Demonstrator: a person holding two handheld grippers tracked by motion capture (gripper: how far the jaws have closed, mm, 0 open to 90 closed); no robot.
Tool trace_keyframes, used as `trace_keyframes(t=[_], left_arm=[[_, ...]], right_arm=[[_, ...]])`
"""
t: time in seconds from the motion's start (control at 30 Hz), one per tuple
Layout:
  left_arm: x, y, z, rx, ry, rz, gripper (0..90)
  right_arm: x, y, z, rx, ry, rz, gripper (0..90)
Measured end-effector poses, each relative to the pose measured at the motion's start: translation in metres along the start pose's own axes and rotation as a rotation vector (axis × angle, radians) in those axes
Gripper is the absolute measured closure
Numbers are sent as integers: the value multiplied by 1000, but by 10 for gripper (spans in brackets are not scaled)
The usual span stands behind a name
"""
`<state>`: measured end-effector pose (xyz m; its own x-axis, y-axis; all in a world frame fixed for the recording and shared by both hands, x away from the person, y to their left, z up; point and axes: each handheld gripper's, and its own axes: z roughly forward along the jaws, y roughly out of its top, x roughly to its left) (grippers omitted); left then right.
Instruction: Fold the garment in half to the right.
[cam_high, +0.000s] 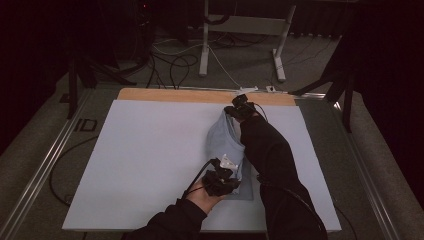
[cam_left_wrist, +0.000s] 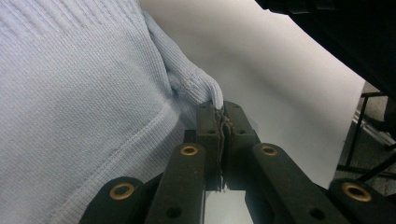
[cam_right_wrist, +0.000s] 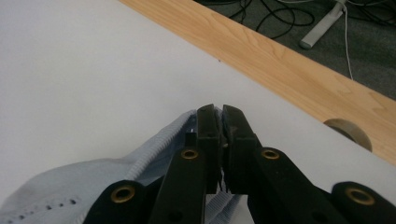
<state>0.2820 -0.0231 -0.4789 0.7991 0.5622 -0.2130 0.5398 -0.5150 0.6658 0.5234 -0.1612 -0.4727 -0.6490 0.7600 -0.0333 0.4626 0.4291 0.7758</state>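
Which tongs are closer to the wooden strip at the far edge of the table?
Right. The right tongs grip the light blue garment beside the wooden strip; the left tongs grip its near end.

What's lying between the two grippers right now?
The light blue knit garment spans that stretch in the high view, with the right sleeve across part of it. The left gripper and right gripper each pinch an end.
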Motion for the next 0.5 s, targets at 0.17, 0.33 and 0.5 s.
trace_keyframes(t=[0.17,0.33,0.5], left_arm=[[-1,3,6,12,3,2,880],[-2,5,13,28,2,-5,880],[0,5,18,48,3,-6,880]], right_arm=[[-4,-7,7,10,8,17,869],[-6,-14,11,23,25,43,777],[-8,-14,6,47,8,66,480]])
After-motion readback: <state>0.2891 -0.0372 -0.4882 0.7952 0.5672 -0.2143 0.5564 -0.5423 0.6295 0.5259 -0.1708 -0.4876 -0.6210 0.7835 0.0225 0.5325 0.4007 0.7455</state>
